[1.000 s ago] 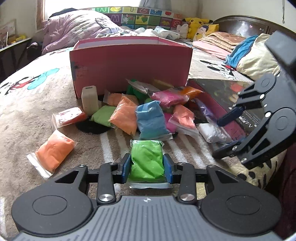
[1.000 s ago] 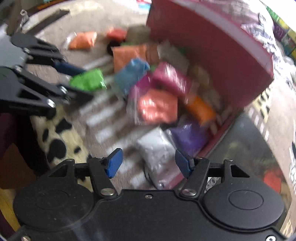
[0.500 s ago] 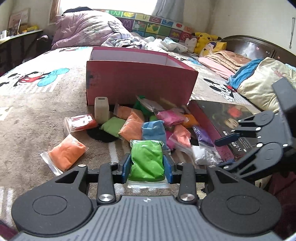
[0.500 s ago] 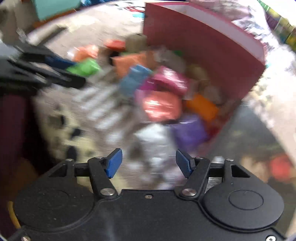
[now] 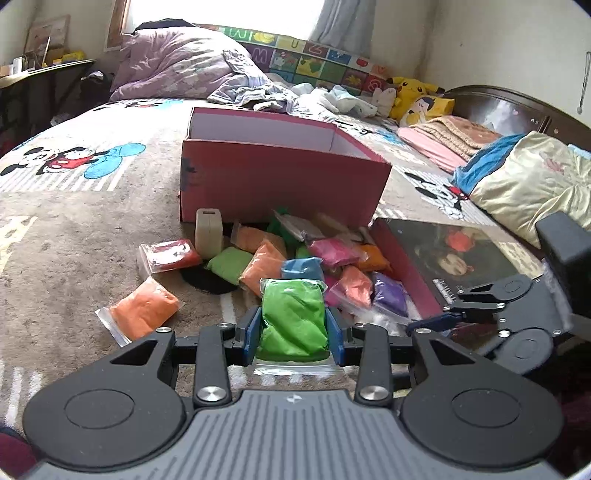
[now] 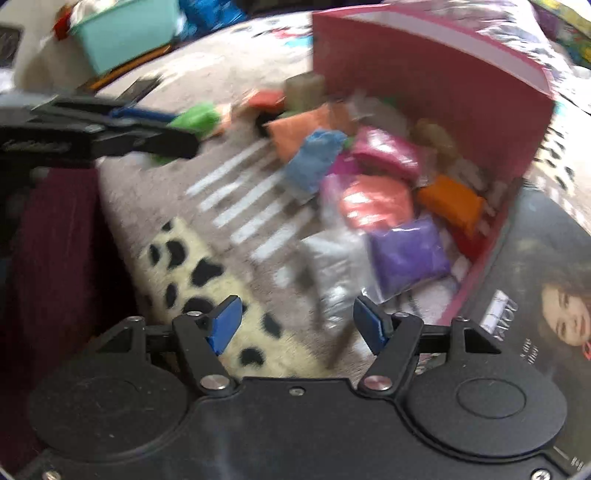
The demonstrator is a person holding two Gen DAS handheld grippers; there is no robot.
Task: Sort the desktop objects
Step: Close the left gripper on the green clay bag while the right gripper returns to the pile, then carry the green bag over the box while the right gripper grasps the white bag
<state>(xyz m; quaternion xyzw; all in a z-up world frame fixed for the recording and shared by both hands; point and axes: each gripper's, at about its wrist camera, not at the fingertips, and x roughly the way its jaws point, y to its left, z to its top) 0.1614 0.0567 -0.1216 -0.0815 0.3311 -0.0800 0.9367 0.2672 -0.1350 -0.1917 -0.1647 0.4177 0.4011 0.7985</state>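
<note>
My left gripper is shut on a green clay bag and holds it above the bedspread. Beyond it lies a pile of clay bags: orange, red, blue, pink, purple. An open pink box stands behind the pile. My right gripper hovers over a silver bag and a purple bag; its jaws are opening with nothing between them. The right wrist view is blurred and shows the left gripper with the green bag at the upper left.
A beige block stands by the box's left corner. The box lid with a printed picture lies to the right of the pile. Pillows and blankets crowd the bed's right side. A teal bin sits far left in the right wrist view.
My left gripper has risen with the green bag, so the box's open top now shows. My right gripper has shifted and rolled over the pile, and its jaws stand slightly wider.
</note>
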